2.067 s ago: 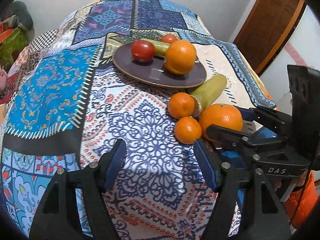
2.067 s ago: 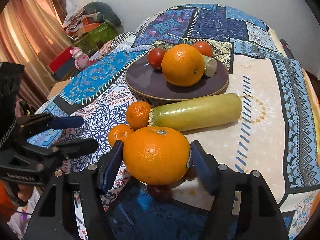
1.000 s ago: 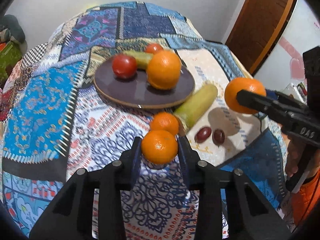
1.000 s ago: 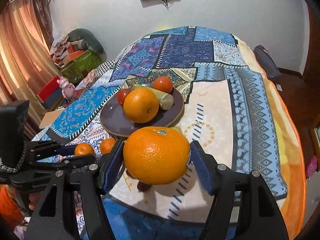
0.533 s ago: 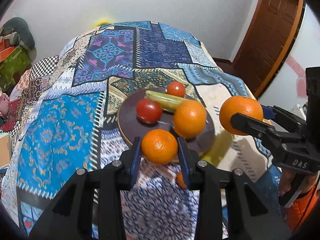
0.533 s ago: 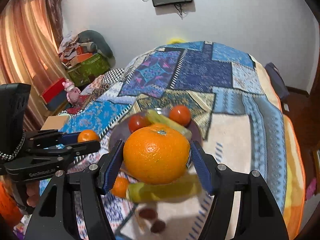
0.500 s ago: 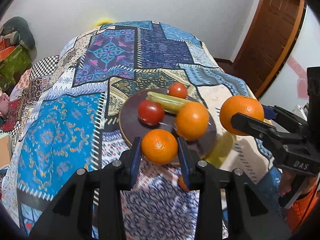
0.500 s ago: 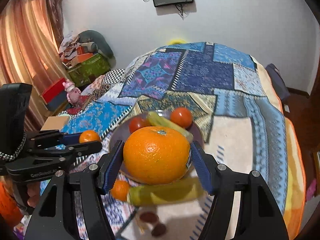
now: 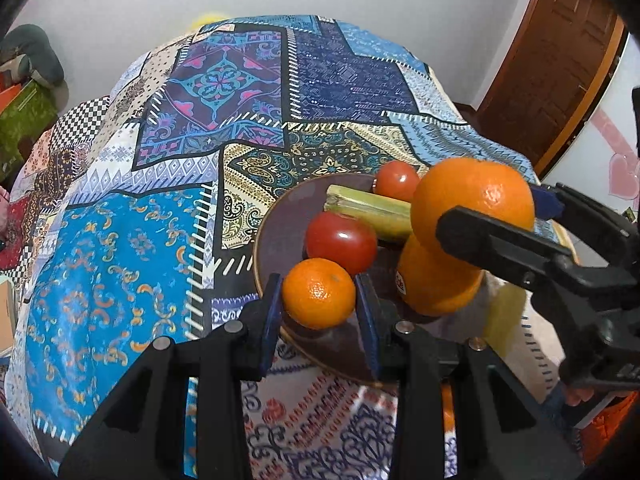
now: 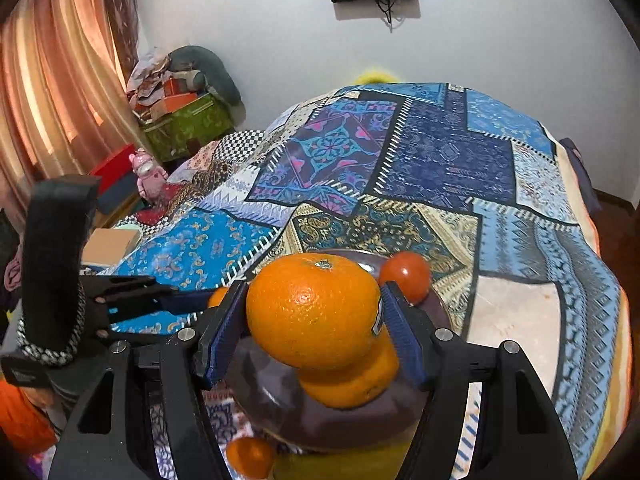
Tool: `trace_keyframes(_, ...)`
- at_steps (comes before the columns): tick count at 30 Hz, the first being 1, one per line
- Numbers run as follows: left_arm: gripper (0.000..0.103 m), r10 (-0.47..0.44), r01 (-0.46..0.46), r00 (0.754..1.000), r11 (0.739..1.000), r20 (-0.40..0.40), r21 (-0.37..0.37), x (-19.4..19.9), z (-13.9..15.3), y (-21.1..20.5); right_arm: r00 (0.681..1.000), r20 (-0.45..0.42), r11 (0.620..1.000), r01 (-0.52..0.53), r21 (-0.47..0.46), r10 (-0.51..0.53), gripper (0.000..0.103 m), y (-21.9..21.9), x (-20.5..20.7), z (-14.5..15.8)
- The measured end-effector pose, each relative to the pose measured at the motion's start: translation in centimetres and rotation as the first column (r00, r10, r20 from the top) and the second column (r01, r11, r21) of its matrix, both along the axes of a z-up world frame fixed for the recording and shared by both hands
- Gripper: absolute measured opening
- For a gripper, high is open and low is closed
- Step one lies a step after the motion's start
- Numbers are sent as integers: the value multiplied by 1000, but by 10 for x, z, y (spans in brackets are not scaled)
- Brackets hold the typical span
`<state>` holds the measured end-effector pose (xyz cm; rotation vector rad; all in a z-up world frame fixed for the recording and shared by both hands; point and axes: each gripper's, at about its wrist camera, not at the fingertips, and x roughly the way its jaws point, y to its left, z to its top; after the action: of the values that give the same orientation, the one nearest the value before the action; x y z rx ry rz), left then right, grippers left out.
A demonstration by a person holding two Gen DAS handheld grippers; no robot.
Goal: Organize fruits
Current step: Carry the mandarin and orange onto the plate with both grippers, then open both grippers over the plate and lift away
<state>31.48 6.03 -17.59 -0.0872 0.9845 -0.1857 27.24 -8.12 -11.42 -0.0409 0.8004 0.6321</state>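
My left gripper (image 9: 319, 300) is shut on a small mandarin (image 9: 319, 293) and holds it above the near rim of the dark purple plate (image 9: 276, 236). My right gripper (image 10: 314, 320) is shut on a large orange (image 10: 314, 312), held above another orange (image 10: 352, 384) that lies on the plate (image 10: 272, 408). In the left wrist view the right gripper (image 9: 496, 216) holds its orange (image 9: 474, 192) over the plate's right side. On the plate lie two tomatoes (image 9: 341, 240) (image 9: 397, 181), a green cut stalk (image 9: 368, 212) and the other orange (image 9: 438, 280).
A patchwork cloth (image 9: 240, 92) covers the table. A small mandarin (image 10: 250, 456) and a yellow-green stalk (image 10: 340, 464) lie on the cloth near the plate's front. A door (image 9: 552, 64) stands at the right. Boxes and clutter (image 10: 180, 116) stand at the left by the curtain.
Both grippers picked up their fruit from the cloth, lifted it and carried it forward. They now hold the mandarin and the large orange over the plate.
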Motion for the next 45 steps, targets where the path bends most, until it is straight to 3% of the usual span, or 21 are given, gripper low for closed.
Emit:
trace_keyframes(8, 36, 13, -13, 1000, 1000, -27, 5, 12, -13, 5, 1000, 8, 999, -17, -29, 18, 64, 12, 12, -6)
trace_keyframes(11, 41, 15, -15, 1000, 1000, -21, -1, 10, -11, 8, 1000, 11, 999, -18, -34, 19, 64, 13, 13, -6)
trace_keyframes(22, 44, 61, -55, 995, 995, 77, -79, -10, 45, 38, 998, 28, 998, -53, -41, 54, 64, 16, 3, -4)
trace_keyframes(29, 44, 21, -11, 995, 994, 94, -106, -16, 63, 32, 993, 32, 993, -108, -41, 109, 64, 27, -10, -7)
trace_keyframes(39, 46, -42, 50, 995, 995, 92, -91, -31, 54, 16, 983, 44, 981, -177, -79, 180, 65, 36, -29, -18)
trace_keyframes(45, 49, -2, 10, 997, 995, 79, -102, -29, 43, 24, 983, 55, 976, -167, -139, 176, 69, 39, -34, -20)
